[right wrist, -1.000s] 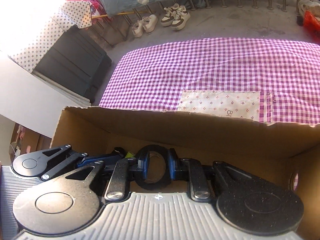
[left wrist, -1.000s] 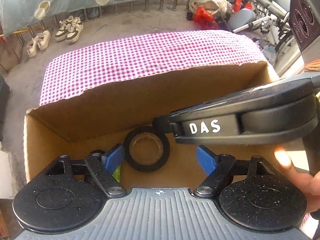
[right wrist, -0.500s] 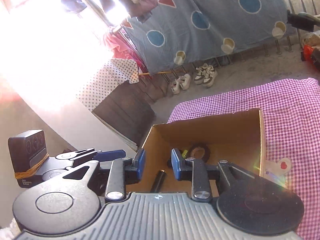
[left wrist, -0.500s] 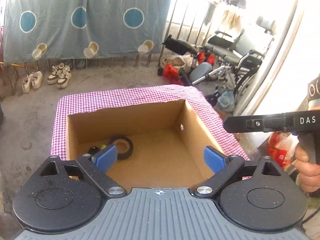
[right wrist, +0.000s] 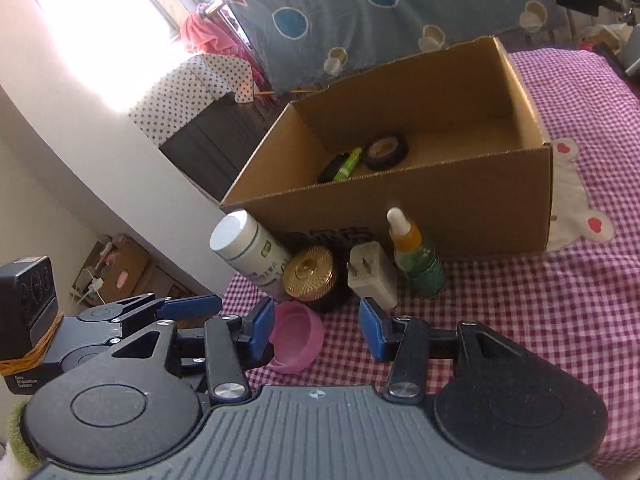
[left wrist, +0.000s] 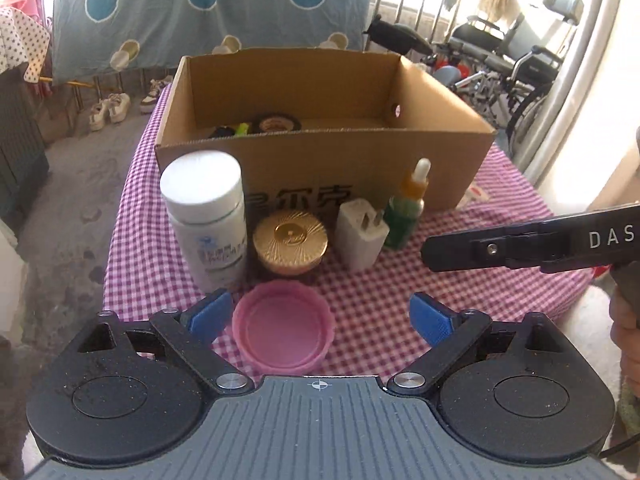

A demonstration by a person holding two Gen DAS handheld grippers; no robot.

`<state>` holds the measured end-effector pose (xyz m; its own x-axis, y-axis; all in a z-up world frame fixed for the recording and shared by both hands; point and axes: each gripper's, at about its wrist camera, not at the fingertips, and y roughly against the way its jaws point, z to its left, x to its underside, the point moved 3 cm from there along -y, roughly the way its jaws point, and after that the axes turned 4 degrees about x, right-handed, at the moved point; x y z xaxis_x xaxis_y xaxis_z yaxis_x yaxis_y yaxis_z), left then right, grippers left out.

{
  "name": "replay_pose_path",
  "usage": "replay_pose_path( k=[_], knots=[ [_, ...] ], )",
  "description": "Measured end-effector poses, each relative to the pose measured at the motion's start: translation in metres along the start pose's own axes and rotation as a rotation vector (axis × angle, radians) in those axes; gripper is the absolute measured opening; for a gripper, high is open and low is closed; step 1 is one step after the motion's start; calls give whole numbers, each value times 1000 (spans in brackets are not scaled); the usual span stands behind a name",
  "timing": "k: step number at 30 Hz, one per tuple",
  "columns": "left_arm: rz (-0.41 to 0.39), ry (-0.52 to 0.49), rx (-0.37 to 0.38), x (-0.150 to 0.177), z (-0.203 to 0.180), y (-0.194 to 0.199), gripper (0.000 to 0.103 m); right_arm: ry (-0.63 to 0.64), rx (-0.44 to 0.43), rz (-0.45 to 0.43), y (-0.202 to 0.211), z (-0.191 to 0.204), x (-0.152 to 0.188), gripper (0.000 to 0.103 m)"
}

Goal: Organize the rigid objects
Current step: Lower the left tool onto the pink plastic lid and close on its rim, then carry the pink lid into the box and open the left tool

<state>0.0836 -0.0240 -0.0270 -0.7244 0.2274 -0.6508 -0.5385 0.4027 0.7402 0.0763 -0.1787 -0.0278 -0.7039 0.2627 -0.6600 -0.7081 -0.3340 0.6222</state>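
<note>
A cardboard box (left wrist: 320, 168) stands open-topped on the bench (left wrist: 460, 280), which is covered in purple-and-white checked cloth, and it takes up most of the far half; its left wall sits close to the bench's left edge, while checked cloth shows bare to its right. Inside, against the far-left corner, lie a black tape roll (right wrist: 387, 151), a yellow-green marker (right wrist: 349, 165) and a dark object beside it too hidden to name. Just in front of the box's near wall a row stands close together: a white pill bottle (left wrist: 208, 220), a jar with a gold lid (left wrist: 290, 242), a white plug adapter (left wrist: 360, 234) and a green dropper bottle (left wrist: 408, 208), the last almost touching the cardboard. Nearer the front edge sits a pink cap (left wrist: 283, 326), open side up. The left hand-held gripper (left wrist: 320, 318) is spread wide and empty, its left blue pad just beside the cap's rim and its right pad over bare cloth. The right hand-held gripper (right wrist: 318, 330) is also open and holds nothing, with the pink cap against its left pad and the adapter just beyond its right pad. Bare cloth runs along the right side of the bench toward its right edge.
</note>
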Motion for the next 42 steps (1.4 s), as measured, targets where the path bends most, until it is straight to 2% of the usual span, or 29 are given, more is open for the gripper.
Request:
replay_pose_path(
  k=[8, 14, 17, 19, 22, 25, 27, 33, 38, 42],
  knots=[
    [66, -89, -91, 25, 3, -30, 95, 99, 71, 108, -60, 27, 18, 48],
    [94, -125, -116, 35, 9, -42, 87, 99, 85, 139, -76, 29, 21, 42],
    [83, -123, -89, 33, 13, -43, 86, 121, 101, 136, -80, 33, 19, 40],
    [80, -113, -79, 32, 15, -43, 84, 142, 109, 138, -83, 37, 19, 37],
    [65, -86, -62, 31, 17, -43, 74, 163, 118, 138, -86, 40, 19, 23],
    [62, -91, -71, 30, 17, -42, 74, 147, 108, 136, -86, 39, 21, 14],
    [62, -99, -81, 31, 14, -40, 74, 141, 108, 136, -86, 40, 22, 13],
    [26, -133, -97, 31, 2, -21, 74, 159, 103, 96, -65, 49, 23, 14],
    [-77, -206, -156, 19, -16, 17, 74, 216, 89, 6, -27, 69, 10, 14],
    [-176, -266, -186, -9, -22, 47, 74, 290, 85, -97, 6, 86, -15, 14]
  ],
)
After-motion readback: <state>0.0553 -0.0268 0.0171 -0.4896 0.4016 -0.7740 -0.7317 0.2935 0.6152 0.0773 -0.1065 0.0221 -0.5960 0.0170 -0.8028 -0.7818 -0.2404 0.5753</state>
